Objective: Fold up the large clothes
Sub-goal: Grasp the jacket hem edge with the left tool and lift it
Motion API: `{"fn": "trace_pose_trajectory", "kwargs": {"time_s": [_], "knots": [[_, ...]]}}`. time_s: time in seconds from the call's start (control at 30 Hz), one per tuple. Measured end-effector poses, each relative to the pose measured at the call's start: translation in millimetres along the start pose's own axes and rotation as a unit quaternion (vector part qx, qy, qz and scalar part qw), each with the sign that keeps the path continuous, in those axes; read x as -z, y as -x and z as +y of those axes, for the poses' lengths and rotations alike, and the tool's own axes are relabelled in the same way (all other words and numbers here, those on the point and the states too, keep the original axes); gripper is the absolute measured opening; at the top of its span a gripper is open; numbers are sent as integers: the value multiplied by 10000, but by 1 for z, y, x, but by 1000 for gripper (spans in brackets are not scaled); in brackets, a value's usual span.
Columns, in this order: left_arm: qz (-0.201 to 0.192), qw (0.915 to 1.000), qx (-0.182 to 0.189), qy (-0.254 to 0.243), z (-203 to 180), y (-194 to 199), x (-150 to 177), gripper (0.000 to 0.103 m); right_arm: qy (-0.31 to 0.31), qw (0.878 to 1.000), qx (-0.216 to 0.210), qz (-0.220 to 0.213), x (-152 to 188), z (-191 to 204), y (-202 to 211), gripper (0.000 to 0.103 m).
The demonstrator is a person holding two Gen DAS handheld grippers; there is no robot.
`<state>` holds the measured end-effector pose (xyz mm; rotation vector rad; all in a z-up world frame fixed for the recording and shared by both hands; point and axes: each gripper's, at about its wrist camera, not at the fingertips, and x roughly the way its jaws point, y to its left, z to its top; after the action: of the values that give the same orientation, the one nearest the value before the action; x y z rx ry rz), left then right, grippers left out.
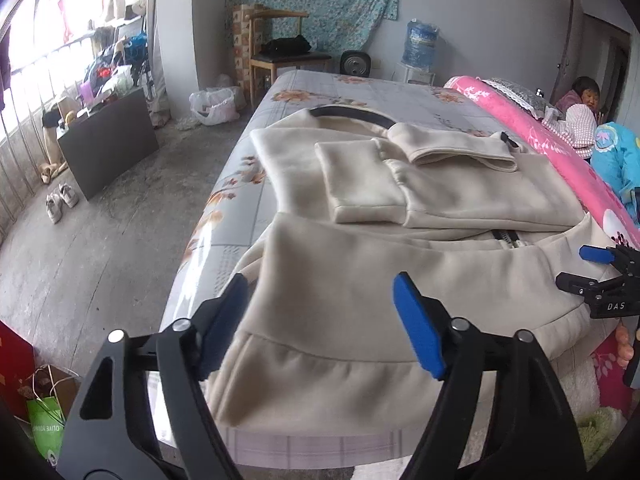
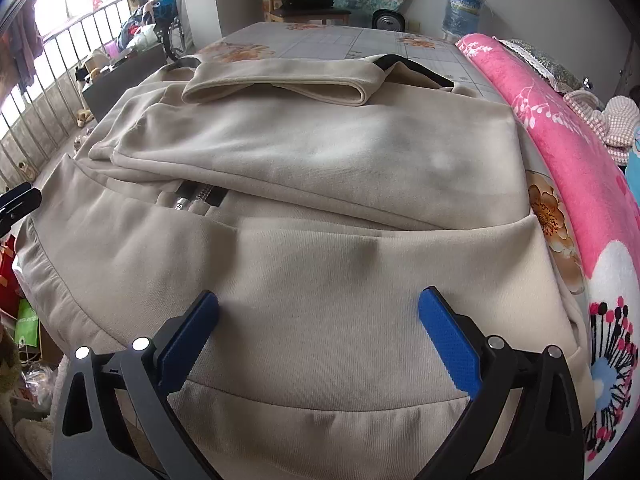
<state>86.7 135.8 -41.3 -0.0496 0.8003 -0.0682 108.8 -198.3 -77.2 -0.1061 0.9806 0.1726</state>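
Garment: a cream zip-up sweatshirt (image 1: 440, 196) is spread on the bed (image 1: 360, 88), sleeves already laid across its chest, collar at the far end and hem at the near edge of the mattress.
Long axis: the garment is seen to run from hem to collar, straight away from both tongs.
Left tongs (image 1: 320, 320): the jaws stand apart with the near left part of the hem band between the blue pads; no squeeze on the cloth can be made out.
Right tongs (image 2: 318, 336): held apart as well, poised over the hem band near its right end, with nothing clamped.
Key relation: the hem lies directly under and just ahead of both pairs of tongs, one towards each corner; the collar is well apart, at the far end.
Nearer hand: neither is judged clearly nearer; each has its own corner within reach.
Step judged: the hem is probably to be gripped at both corners and carried forward along the long axis towards the collar.
Risk: an uneven lift could skew the fold or disturb the sleeves.
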Motion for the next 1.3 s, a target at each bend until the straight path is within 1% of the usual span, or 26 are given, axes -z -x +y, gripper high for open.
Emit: {"fn": "trace_pose_trajectory", "kwargs": {"time_s": [0.1,0.13,0.17,0.23,0.3,0.47,0.53,0.57,0.63,0.67,0.7,0.73,0.8,0.87,0.97,1.0,1.1,1.17,1.23,1.3], "knots": [[418,9982,307,293,23,-12,2,54,4,10000,2,-11,0,0,0,97],[508,9974,355,366,28,-16,3,52,6,10000,1,-9,0,0,-1,97],[551,9968,394,425,32,-18,4,48,10,10000,0,-5,0,0,-1,97],[611,9959,446,490,38,-21,4,47,14,10000,-2,-2,0,0,0,97],[638,9955,484,505,39,-23,5,45,10,10000,0,-5,0,0,0,97],[736,9952,501,395,36,-33,-2,44,12,10000,-1,-4,0,0,0,97],[742,9948,561,409,36,-36,-5,44,10,10000,2,-8,0,0,0,97],[736,9945,614,424,37,-36,-6,44,10,10000,5,-6,0,0,0,97],[669,9925,923,443,37,-35,-7,38,5,10000,10,5,-1,0,0,97],[599,9922,1009,421,36,-32,-8,36,5,10000,12,15,-1,0,0,97],[476,9927,1051,347,34,-29,-8,36,3,10000,15,22,-1,1,0,97],[423,9931,1062,270,31,-28,-9,36,2,10000,16,24,-1,1,0,97],[511,9939,951,227,27,-34,-10,36,0,10000,17,23,-1,1,0,97],[645,9934,891,328,30,-45,-11,36,4,10000,18,26,-1,0,0,97],[607,9924,938,518,33,-48,-16,35,0,10000,16,25,-1,1,-1,97],[564,9921,978,539,33,-46,-17,33,-4,10000,15,25,-1,0,-1,97],[259,9906,1288,384,26,-33,-17,33,-2,10000,18,15,-1,1,-1,97],[206,9902,1353,268,22,-30,-15,33,-4,10000,17,3,-1,1,-1,97],[327,9916,1221,259,21,-36,-14,33,-4,10000,18,-1,-1,1,-1,97],[487,9940,941,264,22,-43,-12,33,3,10000,15,4,-1,1,-1,97]]}}
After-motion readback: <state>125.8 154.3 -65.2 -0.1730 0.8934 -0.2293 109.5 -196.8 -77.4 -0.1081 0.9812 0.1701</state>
